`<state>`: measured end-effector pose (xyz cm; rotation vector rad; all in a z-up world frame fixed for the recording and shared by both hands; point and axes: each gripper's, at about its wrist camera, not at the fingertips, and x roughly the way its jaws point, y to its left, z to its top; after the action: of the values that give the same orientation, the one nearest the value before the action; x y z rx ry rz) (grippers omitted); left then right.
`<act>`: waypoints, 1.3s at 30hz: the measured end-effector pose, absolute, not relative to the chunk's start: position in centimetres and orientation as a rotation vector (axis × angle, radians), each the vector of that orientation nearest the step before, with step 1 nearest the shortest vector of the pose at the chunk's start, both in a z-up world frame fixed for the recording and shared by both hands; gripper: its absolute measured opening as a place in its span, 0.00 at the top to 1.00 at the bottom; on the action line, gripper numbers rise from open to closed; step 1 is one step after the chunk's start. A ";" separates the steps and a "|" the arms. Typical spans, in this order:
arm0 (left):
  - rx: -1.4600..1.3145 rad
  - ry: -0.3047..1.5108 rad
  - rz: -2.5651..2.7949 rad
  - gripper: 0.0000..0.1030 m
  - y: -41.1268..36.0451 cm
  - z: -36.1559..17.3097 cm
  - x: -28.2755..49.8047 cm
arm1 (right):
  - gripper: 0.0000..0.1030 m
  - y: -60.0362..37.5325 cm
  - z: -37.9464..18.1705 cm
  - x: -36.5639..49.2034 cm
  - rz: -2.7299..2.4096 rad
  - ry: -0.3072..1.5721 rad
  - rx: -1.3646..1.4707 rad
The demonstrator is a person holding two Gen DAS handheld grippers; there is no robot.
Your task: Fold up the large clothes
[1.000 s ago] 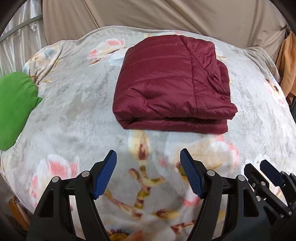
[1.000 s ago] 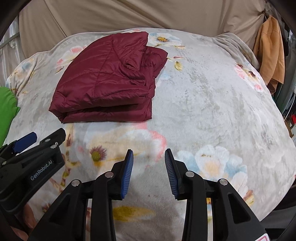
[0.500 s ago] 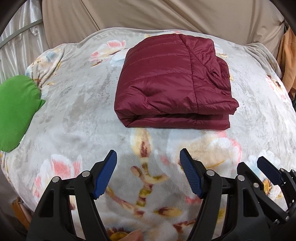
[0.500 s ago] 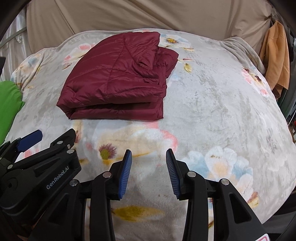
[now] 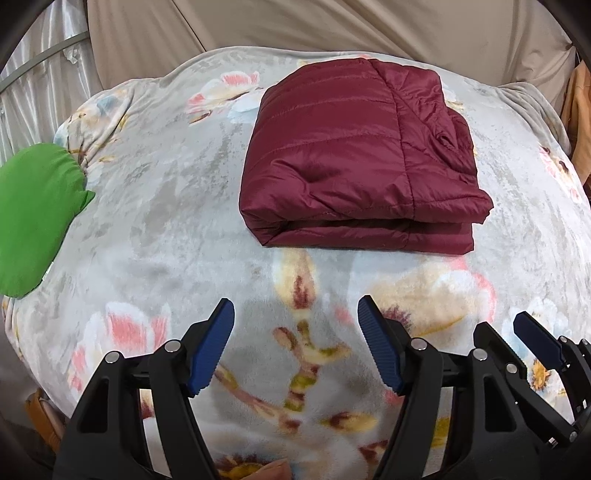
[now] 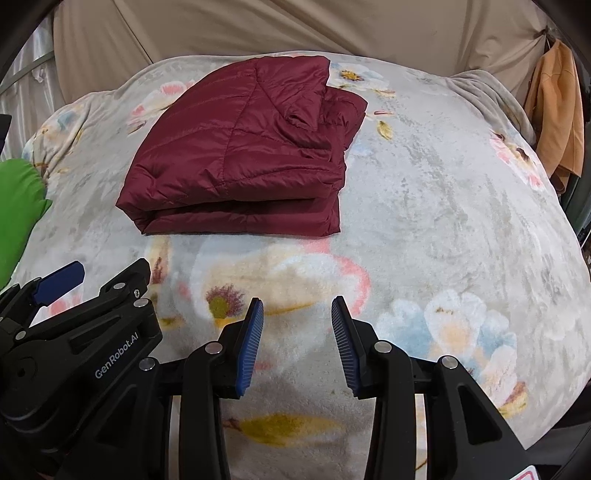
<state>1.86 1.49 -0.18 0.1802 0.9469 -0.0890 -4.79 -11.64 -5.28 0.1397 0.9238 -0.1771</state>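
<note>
Nearest to me, my left gripper hangs over the floral fleece blanket with its jaws spread wide and nothing between them. Just beside it, my right gripper sits with its jaws parted more narrowly, also empty; its blue pads show clear blanket between them. Both tools are apart from the garment, short of its near edge.

Farther along the bed lies the maroon quilted jacket, already doubled into a thick, roughly rectangular bundle with its layered edge facing me. On the right side of the bundle, some bunched fabric sticks out a little from the stack.

I judge the folding itself to be essentially done, and I am at the point of checking the result. If I make another move, it calls for tidying that loose right side, pinching only the top layer so the slippery stack does not slide open.

Off to the left rests a green pillow, and far right an orange garment hangs before the beige curtain.
</note>
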 end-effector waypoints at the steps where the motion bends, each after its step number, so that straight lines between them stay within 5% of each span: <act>1: 0.180 0.950 -0.090 0.35 1.5 -0.3 1.9 | 0.62 -11.6 -5.3 -4.8 -0.178 0.925 0.141; 39: 0.195 0.984 -0.131 0.36 0.6 -1.2 1.6 | 0.64 -12.1 -5.9 -5.4 -0.213 0.942 0.167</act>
<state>1.57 0.59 -1.24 0.1947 0.9844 -0.1310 -5.43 -12.14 -5.86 0.1668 0.9421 -0.2133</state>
